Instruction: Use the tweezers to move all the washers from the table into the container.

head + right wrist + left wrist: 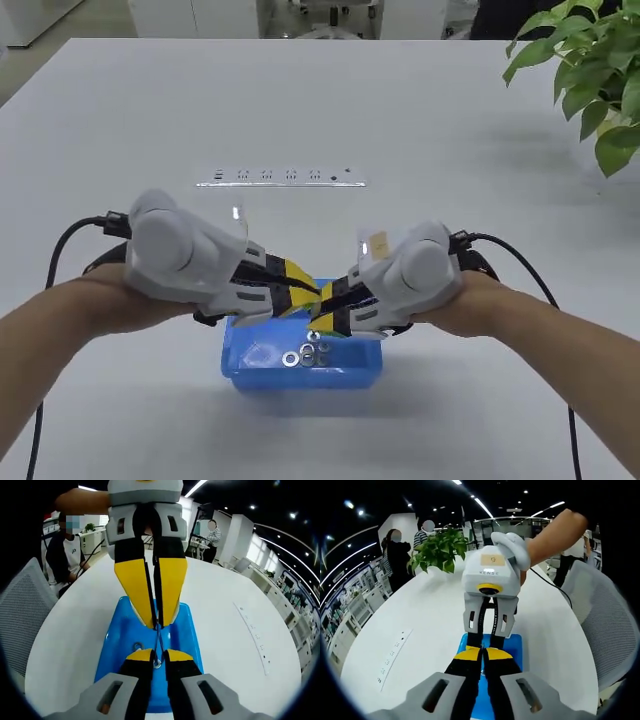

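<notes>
Several metal washers (pixel 305 355) lie in a blue container (pixel 250 372) on the white table. My two grippers meet tip to tip just above it. The left gripper (pixel 305 295) is shut on thin metal tweezers (pixel 158 640), which run down between its yellow pads (pixel 135 590). The tweezers' tips reach into the right gripper (pixel 158 656), whose jaws are closed in on them over the container (pixel 115 645). A small ring sits at the tweezers' tips; one washer (pixel 137 646) lies just to the left. In the left gripper view the left gripper (pixel 483 655) faces the right gripper (pixel 484 642).
A white power strip (pixel 282 179) lies on the table beyond the container. A potted plant (pixel 590 70) stands at the far right corner. Black cables trail from both grippers. A mesh chair (pixel 25 615) and people stand beside the table.
</notes>
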Motion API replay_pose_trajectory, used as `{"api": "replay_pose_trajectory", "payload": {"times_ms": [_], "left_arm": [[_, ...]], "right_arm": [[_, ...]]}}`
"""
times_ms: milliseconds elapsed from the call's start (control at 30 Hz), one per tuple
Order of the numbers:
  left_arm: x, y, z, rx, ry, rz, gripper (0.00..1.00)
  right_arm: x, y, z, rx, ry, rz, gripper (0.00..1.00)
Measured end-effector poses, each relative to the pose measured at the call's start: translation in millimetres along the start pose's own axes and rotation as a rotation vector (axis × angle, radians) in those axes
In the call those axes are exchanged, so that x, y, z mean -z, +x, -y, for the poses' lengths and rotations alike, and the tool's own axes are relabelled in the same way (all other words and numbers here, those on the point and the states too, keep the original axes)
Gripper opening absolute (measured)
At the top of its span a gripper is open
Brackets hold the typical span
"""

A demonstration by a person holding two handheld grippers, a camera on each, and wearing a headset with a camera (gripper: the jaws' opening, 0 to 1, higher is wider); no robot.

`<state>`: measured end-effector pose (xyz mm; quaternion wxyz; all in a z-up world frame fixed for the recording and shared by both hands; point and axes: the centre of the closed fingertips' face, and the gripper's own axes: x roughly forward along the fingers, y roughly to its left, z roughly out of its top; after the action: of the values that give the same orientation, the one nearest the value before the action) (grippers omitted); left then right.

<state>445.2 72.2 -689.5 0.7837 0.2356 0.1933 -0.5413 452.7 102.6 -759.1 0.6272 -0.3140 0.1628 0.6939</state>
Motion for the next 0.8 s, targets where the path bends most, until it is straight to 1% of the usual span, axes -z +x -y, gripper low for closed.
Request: {"api": "replay_pose_trajectory", "payload": {"times_ms": [267, 400, 567, 700, 800], "left_arm": [[-4.6, -2.9, -0.5, -0.002, 0.008, 0.008, 0.06], [-10.5, -7.0, -0.8, -0.001, 0.003, 0.023, 0.06], [-18.6, -14.7, -0.1, 0.002, -0.001, 0.044, 0.06], [-22.5, -21.4, 1.9, 0.009, 0.001, 0.052, 0.06], [-26.5, -29.4, 4.3, 0.014, 0.008, 0.058, 0.06]], "right_arm": [[-3.5, -2.2, 0.9, 0.008, -0.003, 0.005, 0.12], [-7.9, -5.4, 0.6, 0.012, 0.005, 0.017, 0.13], [-15.4, -11.8, -0.2, 0.029, 0.025, 0.034, 0.12], [-22.3, -16.9, -5.0, 0.033, 0.017, 0.04, 0.11], [-27.5, -20.9, -7.7, 0.037, 0.013, 0.046, 0.1]]}}
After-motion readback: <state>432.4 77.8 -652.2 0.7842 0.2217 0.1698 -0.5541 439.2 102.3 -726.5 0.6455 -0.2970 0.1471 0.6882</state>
